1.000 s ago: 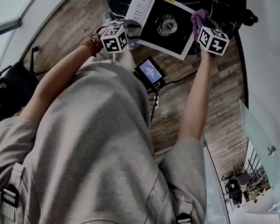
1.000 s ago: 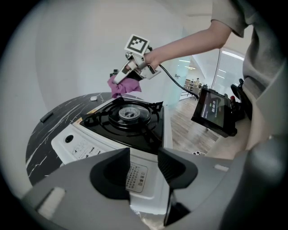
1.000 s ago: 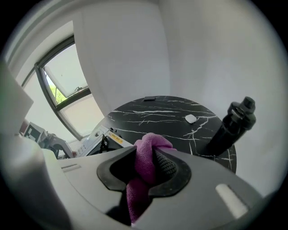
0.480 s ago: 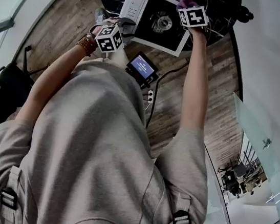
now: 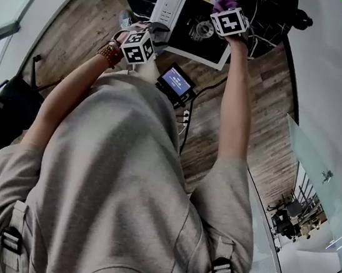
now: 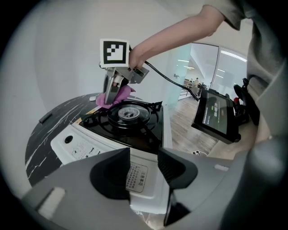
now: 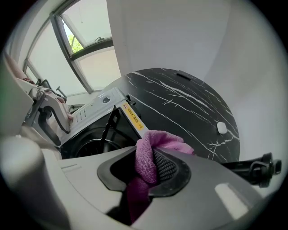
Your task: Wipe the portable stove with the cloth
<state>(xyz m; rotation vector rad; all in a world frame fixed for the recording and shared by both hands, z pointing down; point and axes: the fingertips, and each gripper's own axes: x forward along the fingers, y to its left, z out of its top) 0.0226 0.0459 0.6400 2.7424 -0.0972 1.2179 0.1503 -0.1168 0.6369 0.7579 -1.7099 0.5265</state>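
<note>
my right claw [image 7: 146,161] was clamped on the purple cloth [image 7: 164,140], tipped down at the far corner of the portable stove [image 6: 81,146] beside the burner [image 6: 128,113] for wiping, while my left claw [image 6: 144,156] pinched its near edge, likely to stop it sliding on the table [image 7: 189,108].

The portable stove [image 5: 190,44] sits on the table [image 5: 273,18], burner [image 5: 203,27] at its middle. The cloth [image 7: 162,139], between the right gripper's [image 7: 144,168] jaws, is at the stove's far right edge; the left gripper [image 6: 144,166] holds its near left corner
</note>
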